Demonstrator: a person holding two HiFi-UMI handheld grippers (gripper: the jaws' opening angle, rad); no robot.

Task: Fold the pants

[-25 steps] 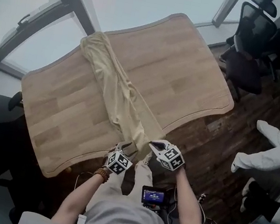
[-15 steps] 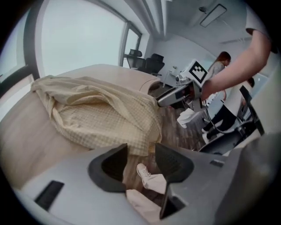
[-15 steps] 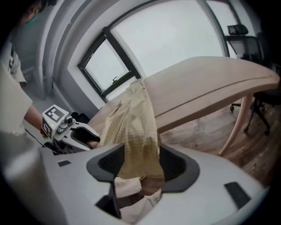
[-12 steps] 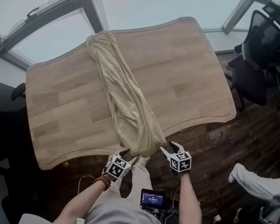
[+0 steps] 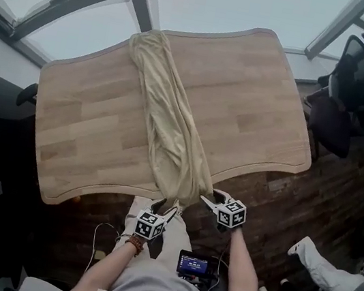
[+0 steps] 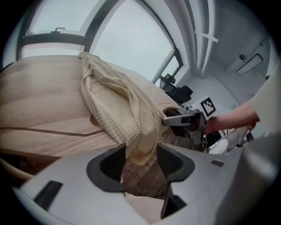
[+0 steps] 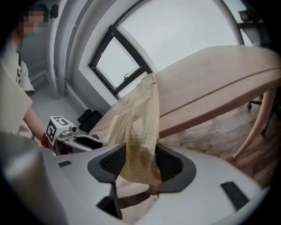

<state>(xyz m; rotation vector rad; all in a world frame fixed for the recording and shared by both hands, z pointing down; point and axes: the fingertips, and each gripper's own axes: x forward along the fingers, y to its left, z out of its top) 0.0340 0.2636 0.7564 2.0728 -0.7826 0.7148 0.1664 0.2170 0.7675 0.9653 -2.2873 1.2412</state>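
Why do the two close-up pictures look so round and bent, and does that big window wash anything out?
Left gripper view: a wide-angle lens bows the table edge and darkens the corners. Right gripper view: same bending, and the window glares plain white. Head view: straighter lines, soft even daylight on the pants, only faint shadow beside them.

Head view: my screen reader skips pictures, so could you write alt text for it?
Beige pants lie bunched lengthwise across a wooden table, their near end hanging over the edge. There the left claw, just opening, and the right claw, just closing, each have cloth between the jaws.
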